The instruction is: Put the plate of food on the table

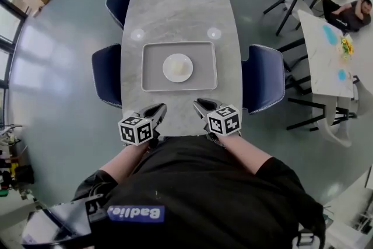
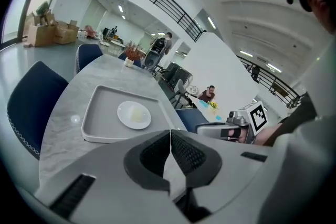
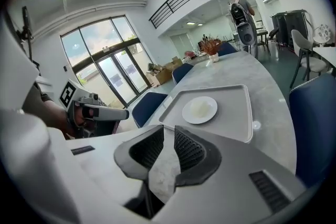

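Black shirt [image 1: 204, 195] fills the bottom of the head view. Beyond it, 2 grippers hover at the near edge of the table [image 1: 175, 9], left gripper [image 1: 158, 108] and right gripper [image 1: 201, 105] side by side but apart. Past them a grey tray [image 1: 150, 80] lies on the table, with 1 white plate [image 1: 169, 67] at its middle carrying pale food [image 1: 179, 69], perhaps a bun.

Left gripper view: fingers pressed together, nothing between, tray ahead.

Right gripper view: fingers stand a narrow gap apart, empty, pointing toward the tray and plate.
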`<state>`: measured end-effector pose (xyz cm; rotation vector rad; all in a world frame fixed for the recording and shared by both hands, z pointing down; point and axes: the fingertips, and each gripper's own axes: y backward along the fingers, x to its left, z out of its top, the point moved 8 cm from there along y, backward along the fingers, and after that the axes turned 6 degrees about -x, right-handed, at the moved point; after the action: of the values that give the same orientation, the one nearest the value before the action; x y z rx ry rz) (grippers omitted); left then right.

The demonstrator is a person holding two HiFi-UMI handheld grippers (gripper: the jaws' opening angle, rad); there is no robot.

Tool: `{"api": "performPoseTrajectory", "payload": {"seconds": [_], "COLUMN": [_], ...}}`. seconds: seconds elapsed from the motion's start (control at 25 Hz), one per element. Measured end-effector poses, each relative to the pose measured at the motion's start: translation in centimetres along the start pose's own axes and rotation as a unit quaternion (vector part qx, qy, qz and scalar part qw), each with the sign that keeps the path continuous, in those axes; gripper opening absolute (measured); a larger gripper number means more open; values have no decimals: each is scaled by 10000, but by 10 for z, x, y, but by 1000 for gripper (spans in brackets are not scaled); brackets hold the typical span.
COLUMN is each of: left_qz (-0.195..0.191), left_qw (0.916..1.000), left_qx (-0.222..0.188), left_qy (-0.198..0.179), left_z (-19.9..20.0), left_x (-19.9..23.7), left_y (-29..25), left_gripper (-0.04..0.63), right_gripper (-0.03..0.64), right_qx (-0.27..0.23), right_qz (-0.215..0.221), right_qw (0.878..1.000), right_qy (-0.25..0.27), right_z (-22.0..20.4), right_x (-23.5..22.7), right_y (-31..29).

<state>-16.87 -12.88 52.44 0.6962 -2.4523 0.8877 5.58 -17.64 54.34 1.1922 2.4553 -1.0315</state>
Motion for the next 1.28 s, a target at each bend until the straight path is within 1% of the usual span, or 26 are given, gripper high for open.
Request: {"api": "performPoseTrajectory", "payload": {"seconds": [0.04,0.08,0.2,0.28,0.36,0.44,0.52,0.68,0.76,0.84,0.96,1.04,1.08,1.16,1.28], "left_qz": [-97,-195,-446,-600,-774,-926,-992,-1053,-1097,-1168,-1357,-1469,-1496,-1503,-1485], "left_qw": [9999,9994,9958,9912,9849,9789,9758,9725,9687,9627,9502,9428,9409,9411,9450], "left_qx": [-81,-183,-436,-496,-537,-595,-654,-750,-869,-1037,-1246,-1308,-1316,-1309,-1281], "left_qy": [-90,-198,-671,-1070,-1451,-1722,-1838,-1940,-2052,-2211,-2513,-2693,-2740,-2731,-2616], "left_z": [2,5,10,8,3,0,-1,-7,-6,-1,8,9,9,7,3], "left_x": [-5,-9,-22,-33,-47,-57,-63,-68,-71,-78,-94,-102,-103,-103,-102], "left_y": [3,6,15,18,19,18,19,23,24,27,30,32,33,33,32], "left_gripper": [11,11,11,9,9,8,8,8,8,8,8,8,8,8,8], "right_gripper": [60,36,12,11,11,11,11,11,11,11,11,11,11,11,11], "right_qx": [-80,-175,-461,-628,-748,-799,-838,-917,-984,-1102,-1307,-1352,-1351,-1331,-1313], "right_qz": [99,216,503,628,761,870,930,966,1012,1079,1187,1234,1247,1265,1275], "right_qw": [9999,9996,9975,9952,9918,9884,9862,9840,9818,9784,9733,9711,9703,9701,9709], "right_qy": [5,13,180,410,698,957,1082,1180,1273,1377,1469,1534,1570,1587,1545], "right_z": [0,0,1,1,1,0,0,-3,-2,2,12,17,18,17,14], "right_x": [3,7,18,25,33,41,45,49,52,55,65,73,76,77,75], "right_y": [6,11,22,29,35,38,42,48,50,54,62,64,64,64,66]}}
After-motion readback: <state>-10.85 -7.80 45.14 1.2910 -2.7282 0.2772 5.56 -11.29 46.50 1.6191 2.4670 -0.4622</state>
